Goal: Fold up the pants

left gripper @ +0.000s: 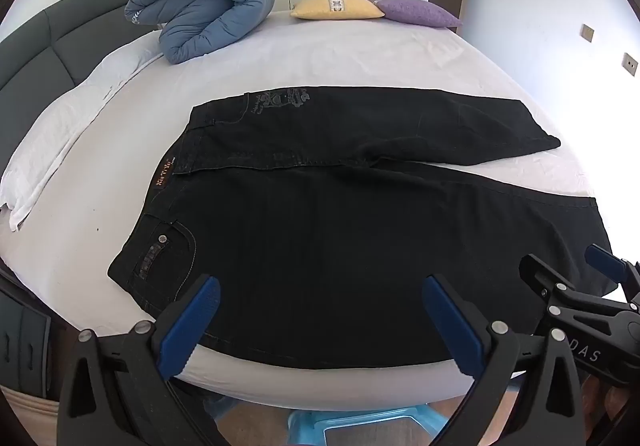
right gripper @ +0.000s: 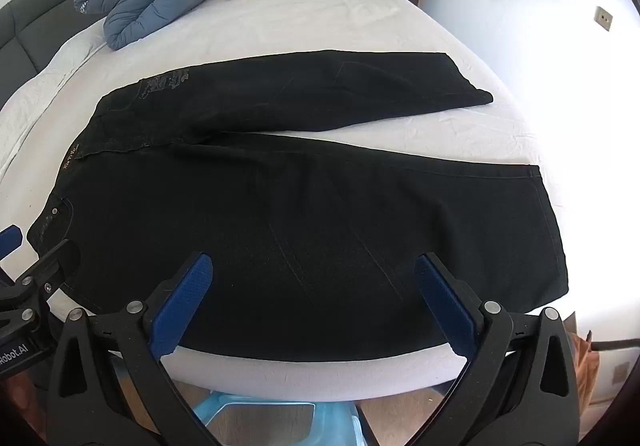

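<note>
Left gripper: my left gripper [left gripper: 320, 320] hangs over the near edge of the bed [left gripper: 360, 54], fingers spread wide, nothing between them.
Right gripper: my right gripper [right gripper: 314, 306] sits just beside it over the same edge, fingers equally spread and empty.
Pants: one pair of black pants [left gripper: 340, 246] lies flat across the bed, near leg along the near edge, waistband toward the left side by the headboard [left gripper: 52, 46], hems toward the right side. The legs splay apart in a narrow V.
Handling: I judge it denim, so soft but fairly heavy, limp enough to sag yet not slippery; it should crease cleanly.
Grip points: I'd pinch the near leg's outer seam, left at the waistband corner by the pocket, right at the hem.
Count, beyond the pants: one rolled blue duvet [left gripper: 204, 6], one yellow cushion [left gripper: 336, 6] and one purple cushion [left gripper: 416, 11] at the far edge.
</note>
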`<state>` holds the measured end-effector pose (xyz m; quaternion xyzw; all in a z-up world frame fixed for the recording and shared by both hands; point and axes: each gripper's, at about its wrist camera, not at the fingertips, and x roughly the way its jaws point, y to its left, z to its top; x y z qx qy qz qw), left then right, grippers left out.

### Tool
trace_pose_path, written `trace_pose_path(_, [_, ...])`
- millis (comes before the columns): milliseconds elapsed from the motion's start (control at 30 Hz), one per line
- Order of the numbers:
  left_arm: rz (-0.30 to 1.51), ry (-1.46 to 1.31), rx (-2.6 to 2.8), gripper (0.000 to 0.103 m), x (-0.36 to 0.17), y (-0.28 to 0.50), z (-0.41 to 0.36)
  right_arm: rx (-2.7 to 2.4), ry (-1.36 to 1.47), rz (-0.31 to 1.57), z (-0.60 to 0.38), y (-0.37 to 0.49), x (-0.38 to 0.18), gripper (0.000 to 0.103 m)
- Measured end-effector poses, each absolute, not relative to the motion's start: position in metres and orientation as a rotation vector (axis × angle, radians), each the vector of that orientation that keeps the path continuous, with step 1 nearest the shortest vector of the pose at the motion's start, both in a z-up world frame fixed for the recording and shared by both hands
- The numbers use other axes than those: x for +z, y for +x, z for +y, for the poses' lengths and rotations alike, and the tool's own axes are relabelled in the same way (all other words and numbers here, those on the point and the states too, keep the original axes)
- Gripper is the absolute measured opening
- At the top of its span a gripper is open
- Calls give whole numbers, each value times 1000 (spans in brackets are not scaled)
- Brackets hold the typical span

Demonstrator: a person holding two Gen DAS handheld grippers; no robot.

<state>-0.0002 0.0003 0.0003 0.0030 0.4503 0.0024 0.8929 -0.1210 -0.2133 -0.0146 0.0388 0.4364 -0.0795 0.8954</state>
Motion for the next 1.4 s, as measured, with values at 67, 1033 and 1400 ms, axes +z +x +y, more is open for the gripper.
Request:
trace_pose_path(67, [935,-3,6,103,0,0,2,-163,80,906,-213,-121,-15,103])
trace_pose_path(1033, [958,22,1,103,-14,-2,0,-162,89,920,-207,-118,-26,103])
trace_pose_path(1400, [959,24,2,103,-13,-2,1,-160,94,918,-207,-119,-27,103])
